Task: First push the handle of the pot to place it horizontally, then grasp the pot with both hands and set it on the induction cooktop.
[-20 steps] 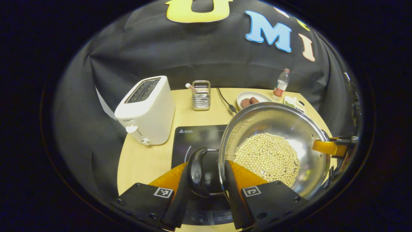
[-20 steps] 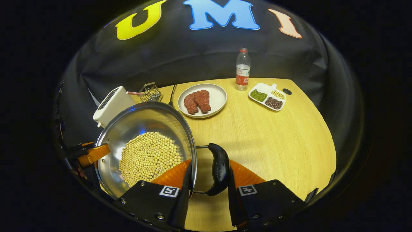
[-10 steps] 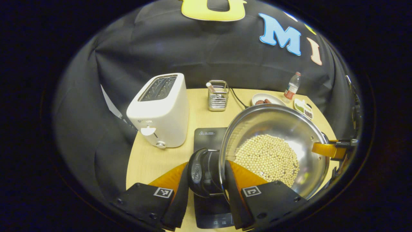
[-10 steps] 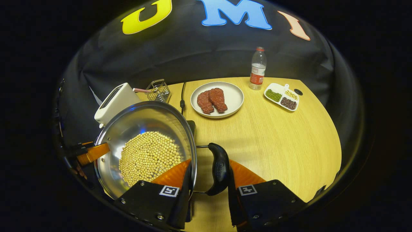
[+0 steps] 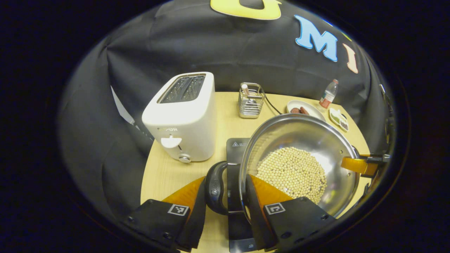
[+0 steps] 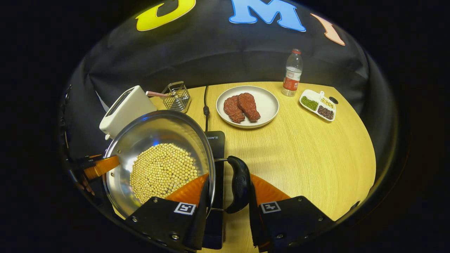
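Over the induction cooktop [image 5: 236, 165], shiny steel pot [image 5: 309, 137] full of soybeans [image 5: 291, 173]; left gripper [image 5: 224, 211] and right gripper [image 6: 225, 214] jaws each clamped on a black side handle.

Silver pot [image 5: 309, 137], white toaster [image 5: 182, 119]

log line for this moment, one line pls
stage: carry | left claw: shut on black left handle | right claw: shut on black right handle | steel pot of pale beans: partly over black induction cooktop

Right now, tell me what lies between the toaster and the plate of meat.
In the right gripper view, a wire basket and a black power cord lie between the toaster and the plate of meat.
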